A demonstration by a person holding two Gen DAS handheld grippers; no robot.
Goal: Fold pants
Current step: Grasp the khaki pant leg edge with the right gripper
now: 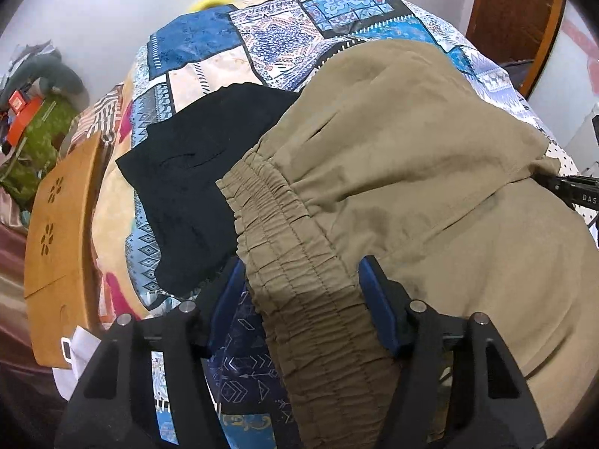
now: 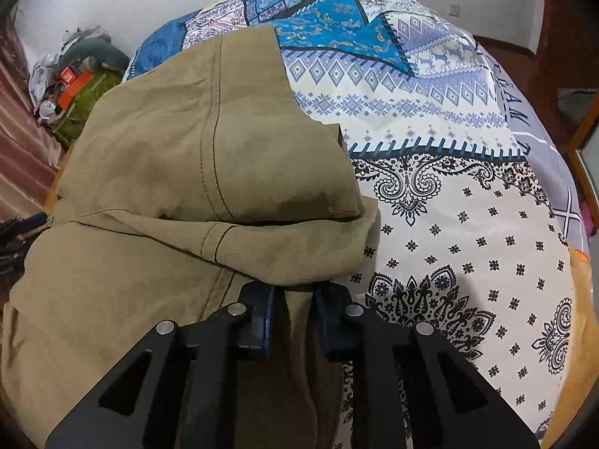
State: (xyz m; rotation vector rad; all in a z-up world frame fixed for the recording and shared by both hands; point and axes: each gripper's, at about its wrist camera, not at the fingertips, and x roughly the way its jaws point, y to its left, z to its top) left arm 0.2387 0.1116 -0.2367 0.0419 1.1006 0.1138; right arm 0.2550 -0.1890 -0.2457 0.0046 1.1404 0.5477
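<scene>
One pair of khaki cotton pants (image 1: 411, 172) lies part-folded on the patchwork-quilted bed (image 2: 468, 224), beside one black folded garment (image 1: 194, 187). The left gripper (image 1: 303, 299) straddles the elastic waistband, jaws parted around it. The right gripper (image 2: 292, 299) has its jaws clenched on a khaki fold.

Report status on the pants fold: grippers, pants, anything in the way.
Left hand-held gripper open, straddling the waistband. Right hand-held gripper shut on a pants fold. Black garment beside the pants, touching.
</scene>
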